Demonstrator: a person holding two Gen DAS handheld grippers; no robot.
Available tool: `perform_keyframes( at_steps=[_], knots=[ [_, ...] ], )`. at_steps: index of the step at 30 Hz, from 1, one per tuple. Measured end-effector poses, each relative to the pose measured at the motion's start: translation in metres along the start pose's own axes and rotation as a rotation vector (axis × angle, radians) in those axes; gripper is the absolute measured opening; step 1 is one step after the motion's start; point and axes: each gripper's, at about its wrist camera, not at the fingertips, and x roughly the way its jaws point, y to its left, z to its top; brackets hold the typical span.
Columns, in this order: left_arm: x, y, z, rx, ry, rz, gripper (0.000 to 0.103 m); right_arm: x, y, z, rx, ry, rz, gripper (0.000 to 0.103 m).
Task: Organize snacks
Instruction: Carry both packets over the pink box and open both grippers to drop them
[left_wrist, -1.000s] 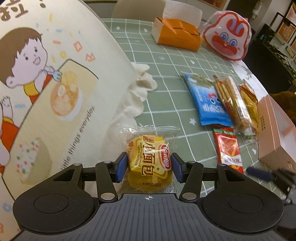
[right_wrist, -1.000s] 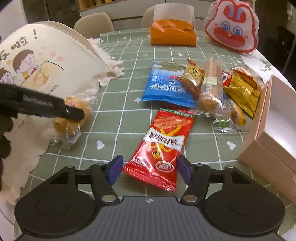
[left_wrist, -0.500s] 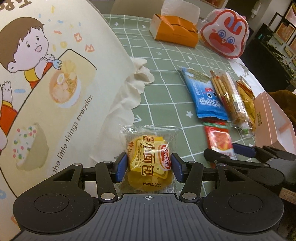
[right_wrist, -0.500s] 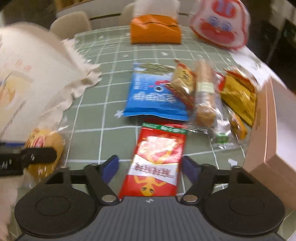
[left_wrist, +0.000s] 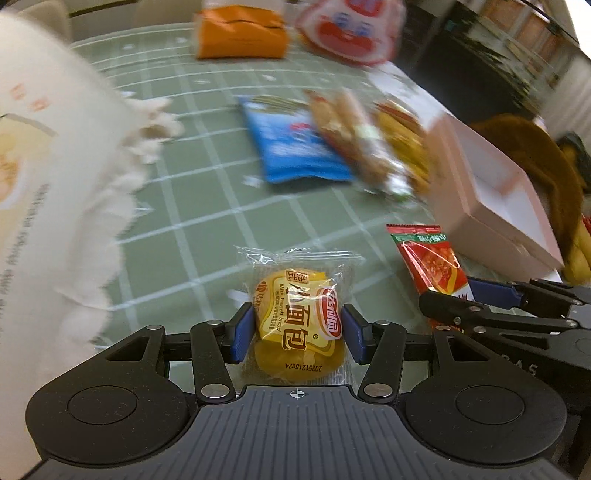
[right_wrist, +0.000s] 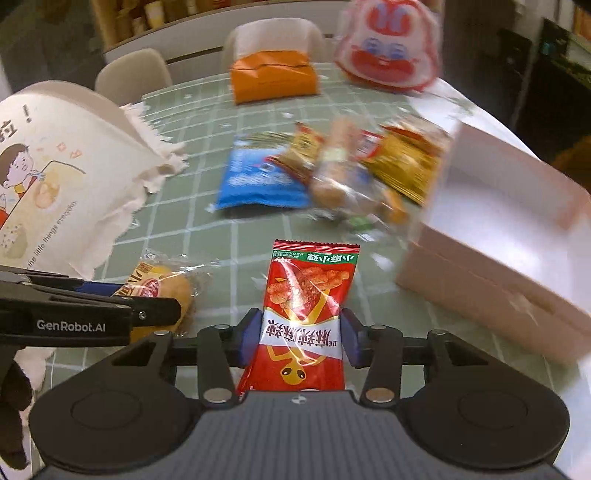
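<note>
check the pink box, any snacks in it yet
No, the open pink box shows only its bare white inside in the left wrist view.

Left gripper (left_wrist: 298, 334): we hold it tilted downward, blue pads pressed to both sides of the mini bread packet (left_wrist: 299, 321); grip closed on it.

Right gripper (right_wrist: 300, 341): we hold it tilted downward just right of the mini bread packet; its jaws have just been closing, and the blue pads now clamp the red snack packet (right_wrist: 306, 317) by its edges.

Each gripper's fingers show at the edge of the other's view, side by side.
</note>
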Motion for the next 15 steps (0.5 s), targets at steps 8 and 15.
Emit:
perform_keyframes(
  at_steps=[8,15],
  knots=[
    [0.003,-0.055,-0.016,0.142,0.055,-0.109,0.056,-0.045,-0.044,-0.036,0.112,-0.021,-0.067,0.045],
    [-0.042,-0.106,0.034,0.251,-0.098,-0.242,0.056,-0.114,-0.087,-0.034,0.204,-0.146,-0.154,0.044]
  ],
)
